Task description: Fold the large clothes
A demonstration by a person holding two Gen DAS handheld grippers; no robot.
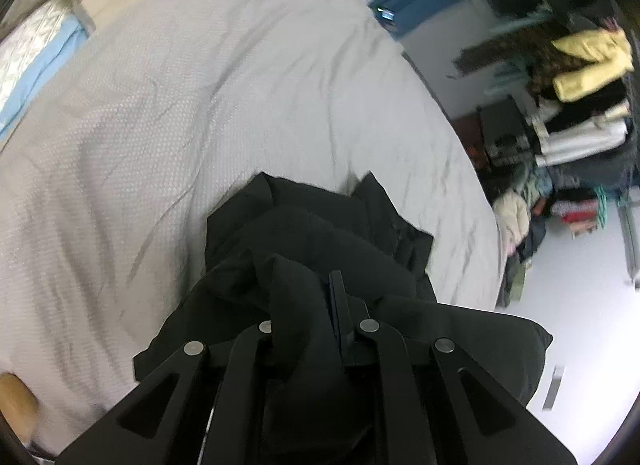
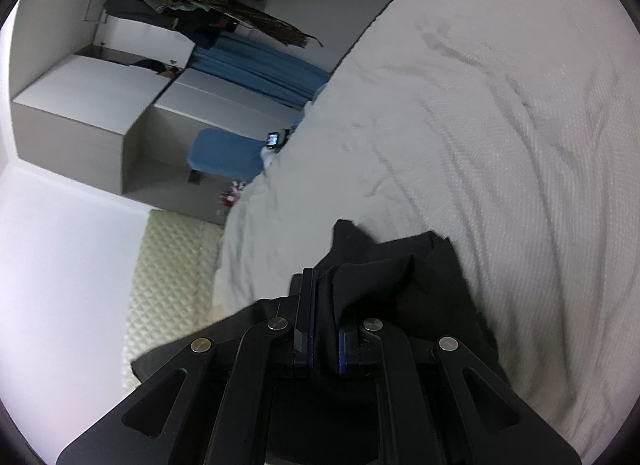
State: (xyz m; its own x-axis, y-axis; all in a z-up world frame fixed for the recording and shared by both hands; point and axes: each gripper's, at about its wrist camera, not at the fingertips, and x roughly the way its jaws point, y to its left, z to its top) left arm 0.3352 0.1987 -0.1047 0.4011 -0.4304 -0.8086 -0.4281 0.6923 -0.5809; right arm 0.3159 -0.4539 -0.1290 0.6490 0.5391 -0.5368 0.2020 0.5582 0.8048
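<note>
Wrinkled grey bedspread [image 1: 240, 85] under black garment [image 1: 320, 233] — clothes rack [image 1: 580, 105] beyond

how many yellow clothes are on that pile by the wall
2 that I can make out: one yellow garment on top of the clothes pile, and a second yellow garment just below it. They may be one piece, and more could be buried.

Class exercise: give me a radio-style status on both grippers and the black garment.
Left gripper shut on black garment. Right gripper shut on it too. Garment bunched, partly on grey bed cover. Nothing in the way.
</note>
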